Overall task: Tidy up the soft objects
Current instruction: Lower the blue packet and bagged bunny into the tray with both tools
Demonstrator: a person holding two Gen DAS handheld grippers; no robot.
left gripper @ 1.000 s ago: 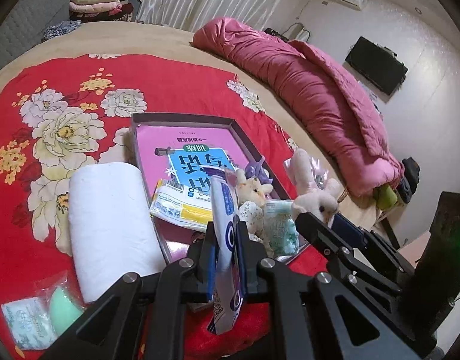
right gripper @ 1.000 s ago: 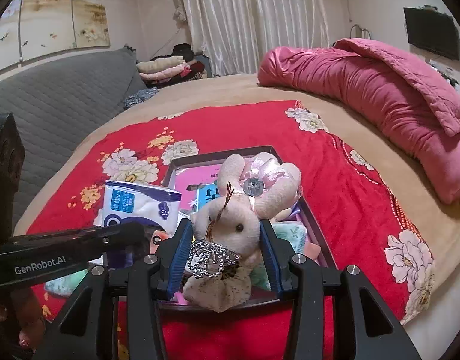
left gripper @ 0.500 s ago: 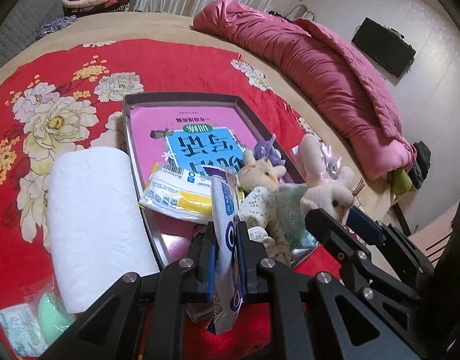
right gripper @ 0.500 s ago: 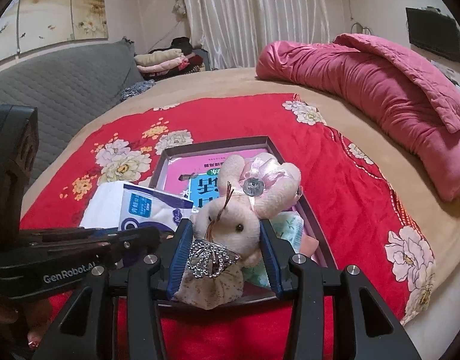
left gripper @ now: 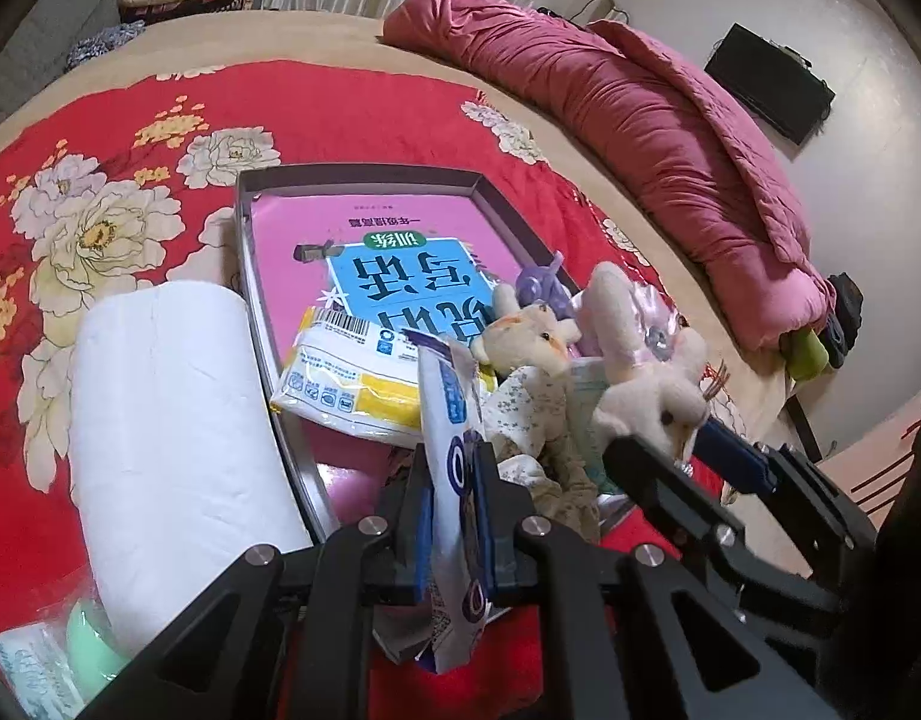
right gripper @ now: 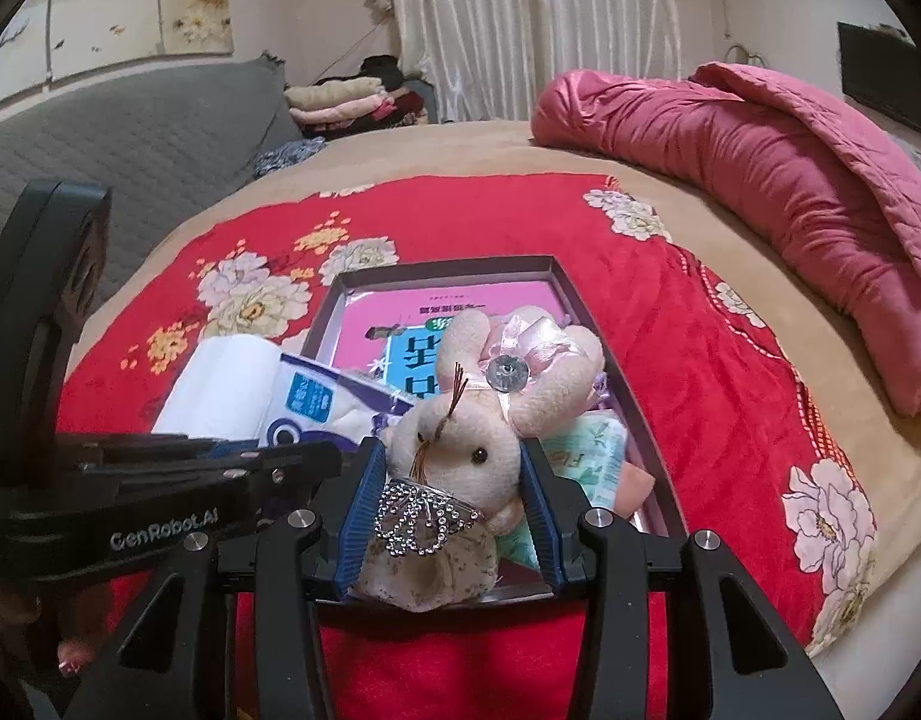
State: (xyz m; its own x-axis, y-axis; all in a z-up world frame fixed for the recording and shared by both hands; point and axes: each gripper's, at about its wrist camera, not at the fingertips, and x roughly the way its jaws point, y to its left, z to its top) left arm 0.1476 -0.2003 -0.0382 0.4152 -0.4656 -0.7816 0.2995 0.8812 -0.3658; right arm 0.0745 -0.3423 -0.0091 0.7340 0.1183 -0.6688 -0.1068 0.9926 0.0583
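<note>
My left gripper (left gripper: 454, 516) is shut on a white-and-blue tissue pack (left gripper: 451, 420), held upright over the near end of a grey tray (left gripper: 364, 177); the pack also shows in the right wrist view (right gripper: 322, 402). My right gripper (right gripper: 448, 498) is shut on a cream plush rabbit (right gripper: 478, 438) with a pink bow and beaded skirt, held over the tray's near right corner (right gripper: 586, 312); the rabbit also shows in the left wrist view (left gripper: 646, 384). In the tray lie a pink book (left gripper: 388, 252), a yellow-and-white tissue pack (left gripper: 352, 384), a small plush bear (left gripper: 532, 360) and a green pack (right gripper: 592, 450).
A white paper roll (left gripper: 166, 432) lies left of the tray on the red floral blanket (left gripper: 100, 180). A packet with a green sponge (left gripper: 70, 648) sits at the near left. A rolled pink quilt (right gripper: 790, 180) lies at the right. Folded clothes (right gripper: 346, 102) are stacked far back.
Both grippers moved forward over the tray, holding the same things. The tray and its contents look closer and lower in both views.
</note>
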